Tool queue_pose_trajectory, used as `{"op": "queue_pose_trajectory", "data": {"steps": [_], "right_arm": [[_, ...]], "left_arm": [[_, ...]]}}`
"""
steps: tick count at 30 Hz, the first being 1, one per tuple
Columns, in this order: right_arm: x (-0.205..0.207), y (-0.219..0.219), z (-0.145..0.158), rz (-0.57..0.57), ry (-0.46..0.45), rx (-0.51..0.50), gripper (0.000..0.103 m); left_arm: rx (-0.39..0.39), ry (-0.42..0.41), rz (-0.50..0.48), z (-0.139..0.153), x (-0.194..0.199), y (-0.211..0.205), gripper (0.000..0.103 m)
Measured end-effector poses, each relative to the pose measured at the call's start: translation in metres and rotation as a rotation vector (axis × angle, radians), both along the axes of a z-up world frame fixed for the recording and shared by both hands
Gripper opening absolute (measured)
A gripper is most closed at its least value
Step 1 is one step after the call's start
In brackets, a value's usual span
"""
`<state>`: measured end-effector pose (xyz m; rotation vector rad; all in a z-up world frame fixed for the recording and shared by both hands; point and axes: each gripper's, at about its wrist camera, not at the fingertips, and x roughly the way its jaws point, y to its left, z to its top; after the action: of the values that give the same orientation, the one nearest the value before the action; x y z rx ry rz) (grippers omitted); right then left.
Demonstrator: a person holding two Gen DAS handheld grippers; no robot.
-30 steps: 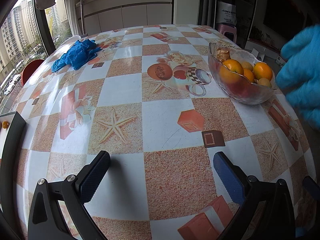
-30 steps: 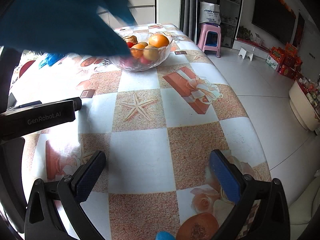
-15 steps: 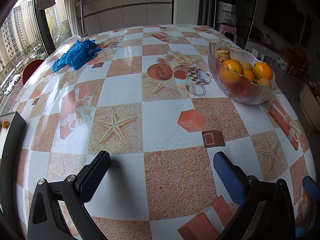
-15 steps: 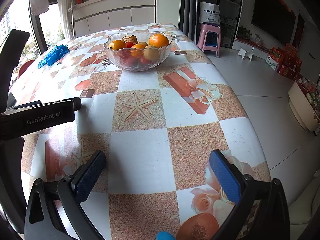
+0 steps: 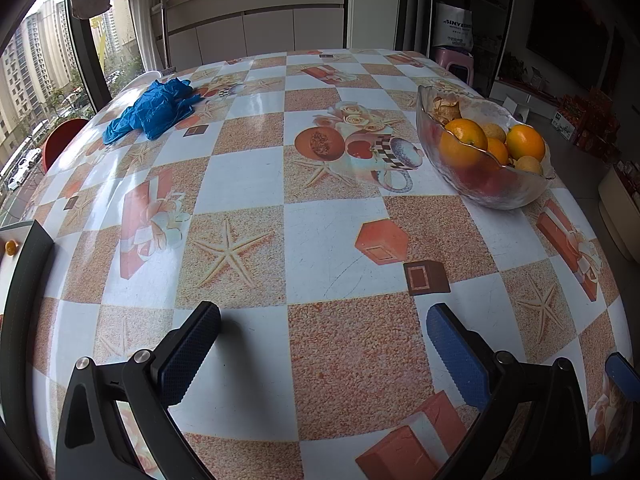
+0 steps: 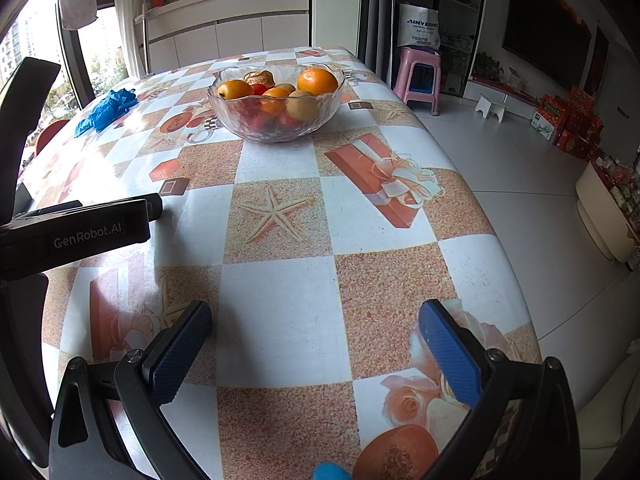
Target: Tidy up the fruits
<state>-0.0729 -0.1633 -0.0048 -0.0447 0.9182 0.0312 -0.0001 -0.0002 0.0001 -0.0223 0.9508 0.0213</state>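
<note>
A clear glass bowl (image 5: 516, 192) (image 6: 240, 122) stands on the checked tablecloth, heaped with oranges (image 5: 525, 142) (image 6: 317, 81), yellowish fruit, red fruit and a brown dried piece. In the left wrist view it sits far right; in the right wrist view it is straight ahead at the far end. My left gripper (image 5: 323, 322) rests low over the near table, open, nothing between its blue pads. My right gripper (image 6: 315, 318) is likewise open and empty, well short of the bowl. The left gripper's black body (image 6: 76, 232) shows at the left of the right wrist view.
Crumpled blue gloves (image 5: 150, 111) (image 6: 105, 109) lie at the table's far left. A dark chair back (image 5: 20, 300) stands by the left edge. Right of the table are tiled floor, a pink stool (image 6: 418, 76) and red boxes (image 6: 568, 124).
A blue-gloved hand that covered the bowl area one second ago has withdrawn from both views. Both grippers and the bowl have stayed put.
</note>
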Motion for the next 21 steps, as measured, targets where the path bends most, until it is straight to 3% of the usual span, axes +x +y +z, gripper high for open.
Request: {"op": "queue_pose_trajectory", "data": {"steps": [5,8,12,16,21], "right_arm": [[0.003,-0.002,0.0,0.006,0.015,-0.005,0.103],[0.017,-0.005,0.005,-0.01,0.107,-0.005,0.103],[0.049,-0.019,0.025,-0.142,0.072,-0.056,0.103],[0.095,-0.033,0.02,-0.246,0.125,-0.101,0.103],[0.134,-0.035,0.017,-0.316,0.12,-0.13,0.103]], "left_arm": [[0.0,0.0,0.0,0.0,0.0,0.0,0.103],[0.0,0.0,0.0,0.0,0.0,0.0,0.103],[0.0,0.0,0.0,0.0,0.0,0.0,0.103],[0.0,0.0,0.0,0.0,0.0,0.0,0.103],[0.0,0.0,0.0,0.0,0.0,0.0,0.103]]}}
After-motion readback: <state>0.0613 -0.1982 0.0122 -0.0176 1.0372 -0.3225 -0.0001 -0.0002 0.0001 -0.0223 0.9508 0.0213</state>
